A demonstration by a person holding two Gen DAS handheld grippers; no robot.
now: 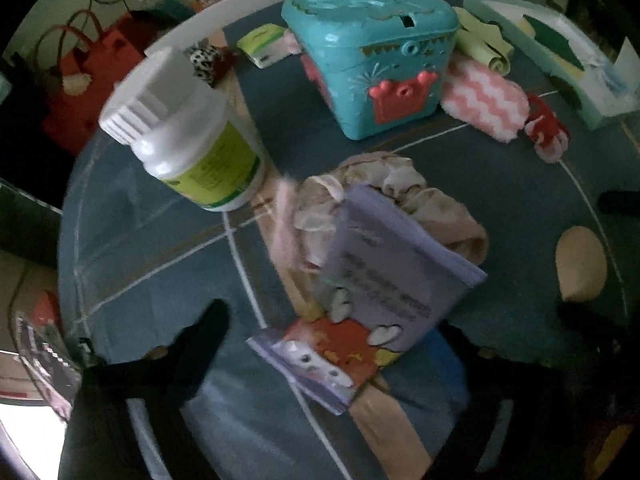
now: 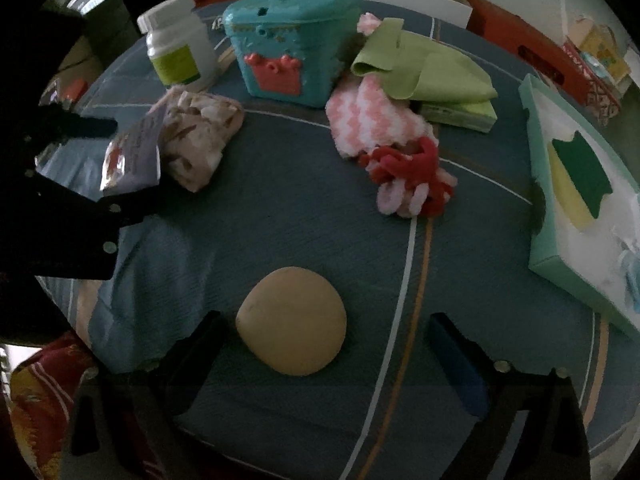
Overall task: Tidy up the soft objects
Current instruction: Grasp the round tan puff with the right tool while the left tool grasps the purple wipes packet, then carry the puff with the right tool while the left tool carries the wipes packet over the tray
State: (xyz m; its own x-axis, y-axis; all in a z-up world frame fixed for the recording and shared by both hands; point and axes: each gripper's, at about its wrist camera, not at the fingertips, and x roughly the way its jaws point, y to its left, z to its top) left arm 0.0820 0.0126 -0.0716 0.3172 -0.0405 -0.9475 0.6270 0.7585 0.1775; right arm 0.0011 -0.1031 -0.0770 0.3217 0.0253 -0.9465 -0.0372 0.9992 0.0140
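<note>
Flanking yellow pad [image 2: 291, 321], right fingers [image 2: 208, 344] apart, clear.

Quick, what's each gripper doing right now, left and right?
Left gripper: open, fingers either side of the purple packet, not gripping it.
Right gripper: open, holding nothing, yellow round pad between its fingers.
</note>
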